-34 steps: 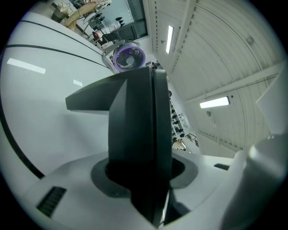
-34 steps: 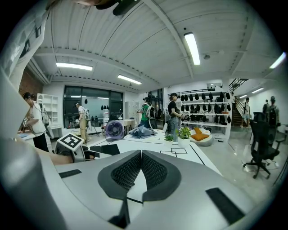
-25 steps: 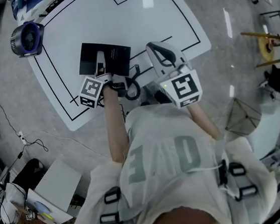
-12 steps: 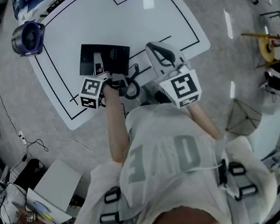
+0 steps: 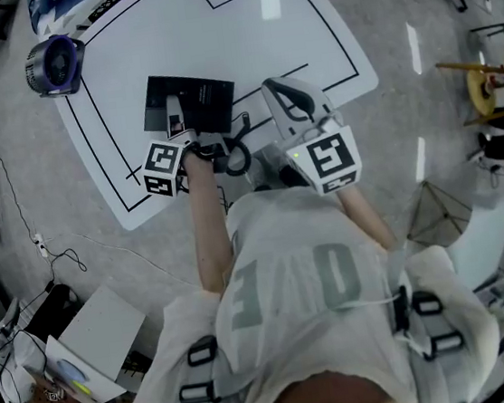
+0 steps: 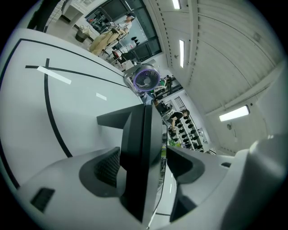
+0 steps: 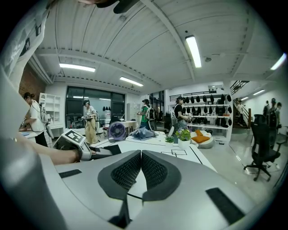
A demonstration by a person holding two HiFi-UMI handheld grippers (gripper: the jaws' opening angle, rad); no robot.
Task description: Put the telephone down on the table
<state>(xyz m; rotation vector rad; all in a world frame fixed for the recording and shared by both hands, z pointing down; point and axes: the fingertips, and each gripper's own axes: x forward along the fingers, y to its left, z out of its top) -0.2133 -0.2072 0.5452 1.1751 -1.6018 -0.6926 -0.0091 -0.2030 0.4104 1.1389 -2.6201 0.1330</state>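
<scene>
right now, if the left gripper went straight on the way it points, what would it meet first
The black telephone: it stands between the left gripper's jaws, which have just been opening, and stretches on ahead of them. Beyond it, probably the fan at the table's far edge, though depth is unclear.

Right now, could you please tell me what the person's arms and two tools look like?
The left tool and the right tool are pale grey moulded shells with dark cross-hatched pads. Each carries a white cube printed with black square markers. The person wears a pale short-sleeved T-shirt; forearms are uncovered.
</scene>
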